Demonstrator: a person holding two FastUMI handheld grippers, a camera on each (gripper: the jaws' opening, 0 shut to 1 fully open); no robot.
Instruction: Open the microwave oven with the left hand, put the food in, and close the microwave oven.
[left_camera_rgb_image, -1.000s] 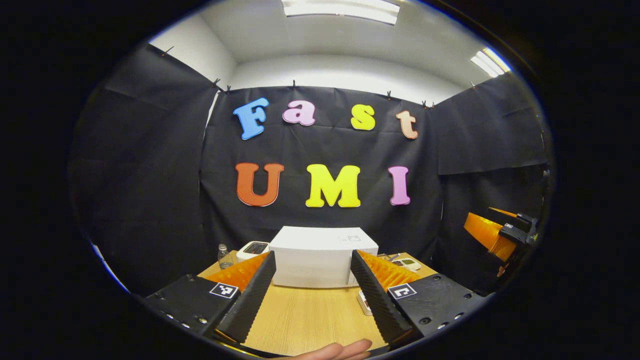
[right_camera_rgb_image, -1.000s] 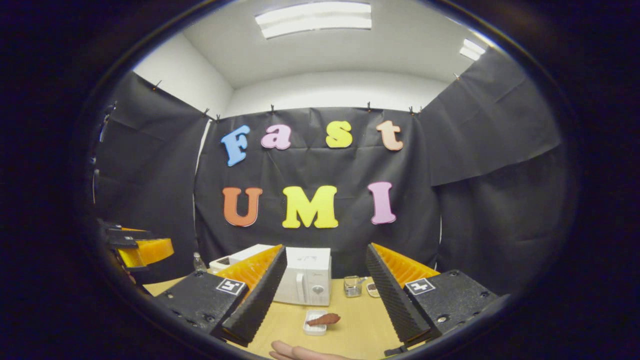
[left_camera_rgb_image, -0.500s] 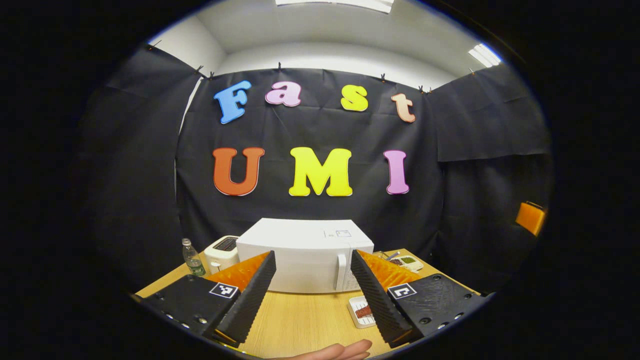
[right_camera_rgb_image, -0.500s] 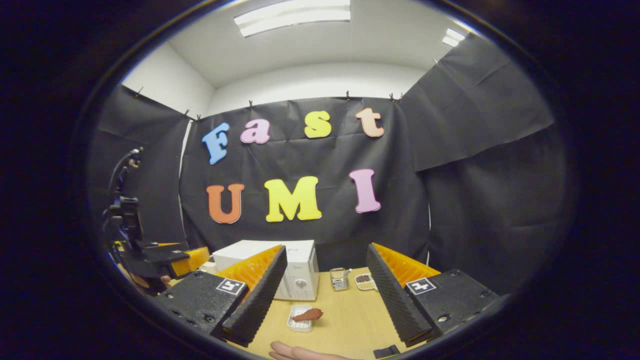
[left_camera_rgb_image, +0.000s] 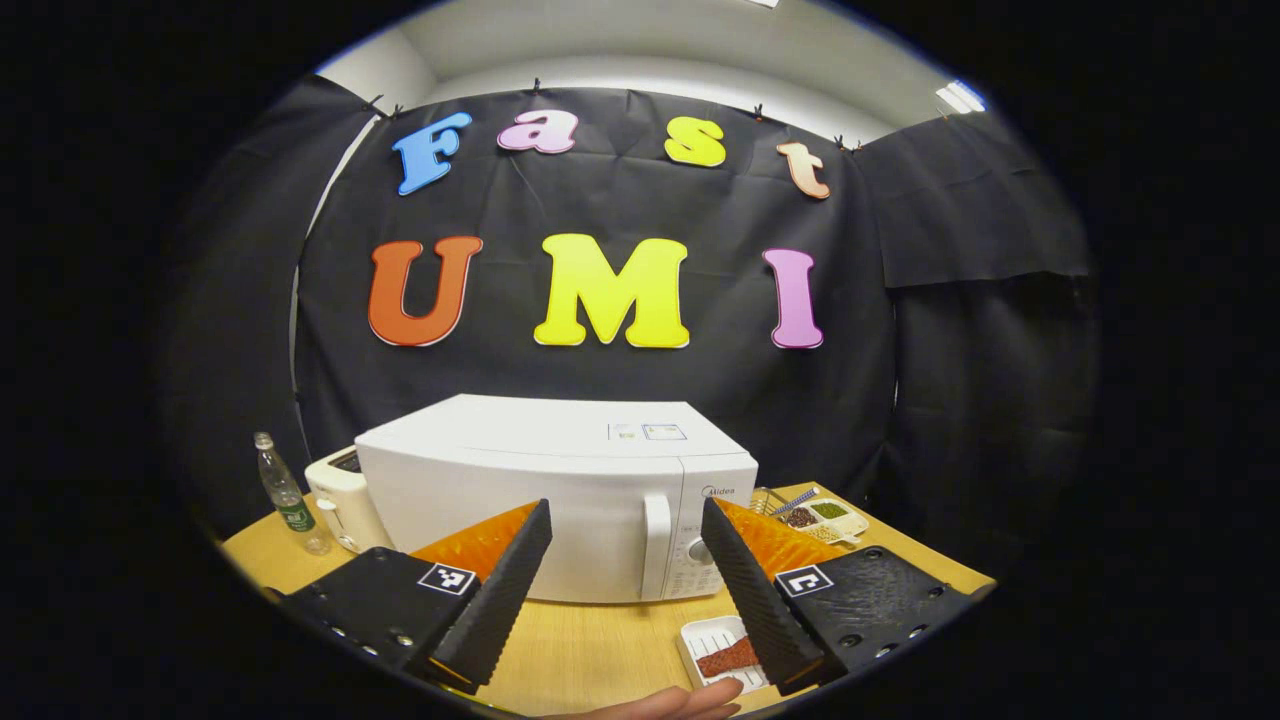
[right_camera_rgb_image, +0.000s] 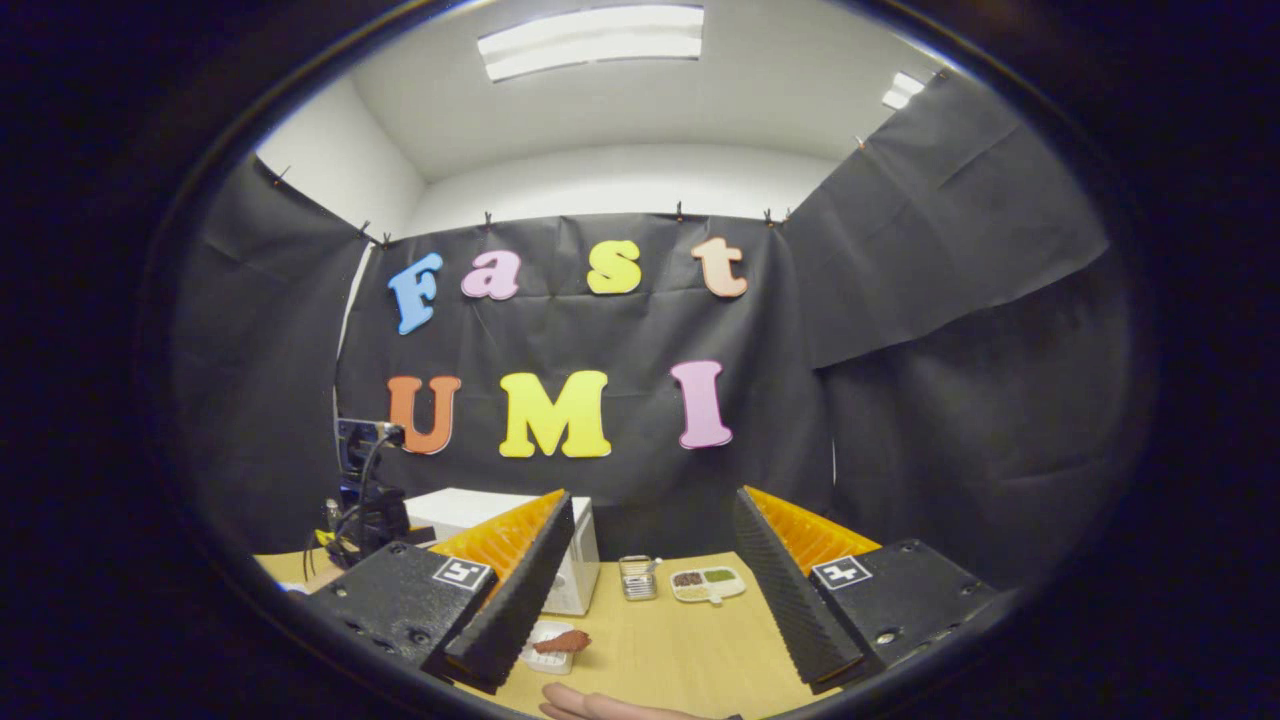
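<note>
A booth hung with black cloth encloses a light wooden table (left_camera_rgb_image: 600, 650), lit by ceiling panels above. In the left gripper view, a white microwave oven (left_camera_rgb_image: 560, 490) stands at the back of the table with its door shut, the vertical handle (left_camera_rgb_image: 655, 545) and a control knob on its right-hand part. To the left of the oven sit a white toaster (left_camera_rgb_image: 335, 500) and, beyond that, a small plastic bottle (left_camera_rgb_image: 285, 495). To the right of the oven, near the wall, lies a divided dish (left_camera_rgb_image: 825, 518) with dark and green contents.

The left gripper (left_camera_rgb_image: 625, 575) hovers in front of the oven, jaws spread wide with nothing between them, the handle showing in the gap. It is apart from the door; how far is hard to judge through the fisheye lens. A small white tray (left_camera_rgb_image: 705, 640) holding the reddish-brown food (left_camera_rgb_image: 728, 657) rests on the table just in front of the oven's right end, partly hidden by the gripper's right finger. Fingertips of a hand (left_camera_rgb_image: 690, 700) show at the bottom edge.

In the right gripper view, the right gripper (right_camera_rgb_image: 650, 580) is also released, jaws wide and empty, held above the table. The tray with the food (right_camera_rgb_image: 562, 641) lies beside its left finger, and a small glass container (right_camera_rgb_image: 636, 577) stands next to the divided dish further back.
</note>
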